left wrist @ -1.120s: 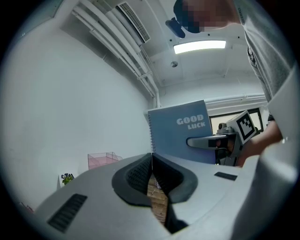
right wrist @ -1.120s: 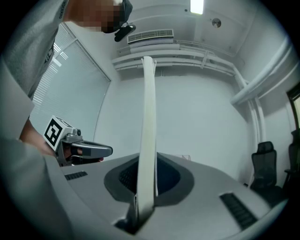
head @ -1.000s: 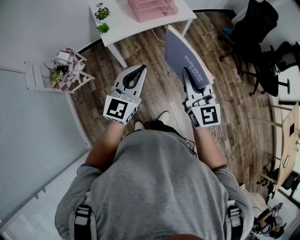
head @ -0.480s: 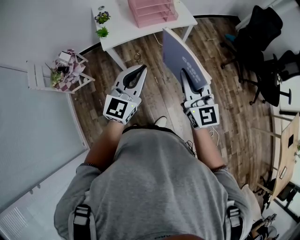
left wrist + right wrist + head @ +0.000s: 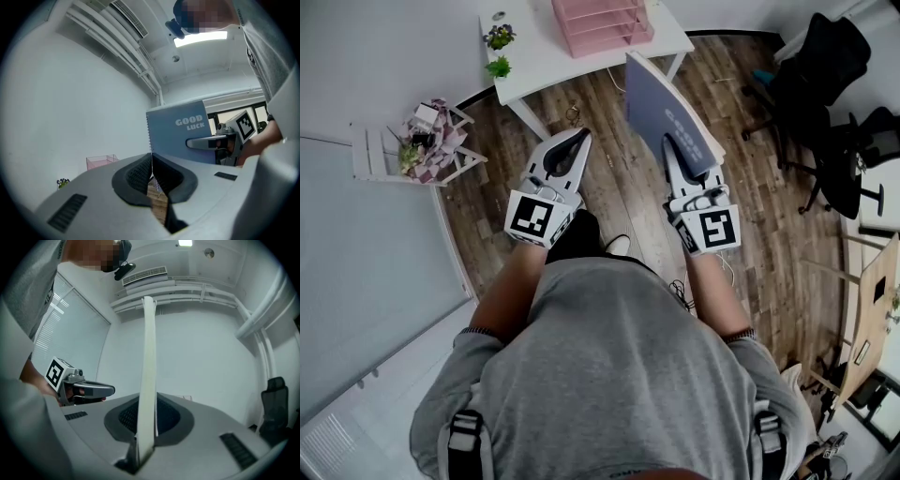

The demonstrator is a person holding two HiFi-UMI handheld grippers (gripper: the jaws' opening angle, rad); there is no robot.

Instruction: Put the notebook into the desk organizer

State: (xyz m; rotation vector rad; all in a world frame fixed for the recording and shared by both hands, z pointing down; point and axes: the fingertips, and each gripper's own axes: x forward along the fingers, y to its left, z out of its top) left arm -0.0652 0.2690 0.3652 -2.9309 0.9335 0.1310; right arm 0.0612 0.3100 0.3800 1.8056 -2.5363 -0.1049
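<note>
A grey-blue spiral notebook stands upright on edge, clamped in my right gripper, which is shut on its lower edge. In the right gripper view the notebook shows edge-on between the jaws. The left gripper view shows its cover with the words GOOD LUCK. My left gripper is held beside it, shut and empty, its pads pressed together. The pink desk organizer stands on the white desk ahead; it also shows small in the left gripper view.
Two small potted plants sit on the desk's left end. A white stand with flowers is at the left on the wooden floor. Black office chairs stand to the right. A glass partition runs along the left.
The view has shifted slightly as the person steps toward the desk. Both grippers and the notebook keep the same pose.
</note>
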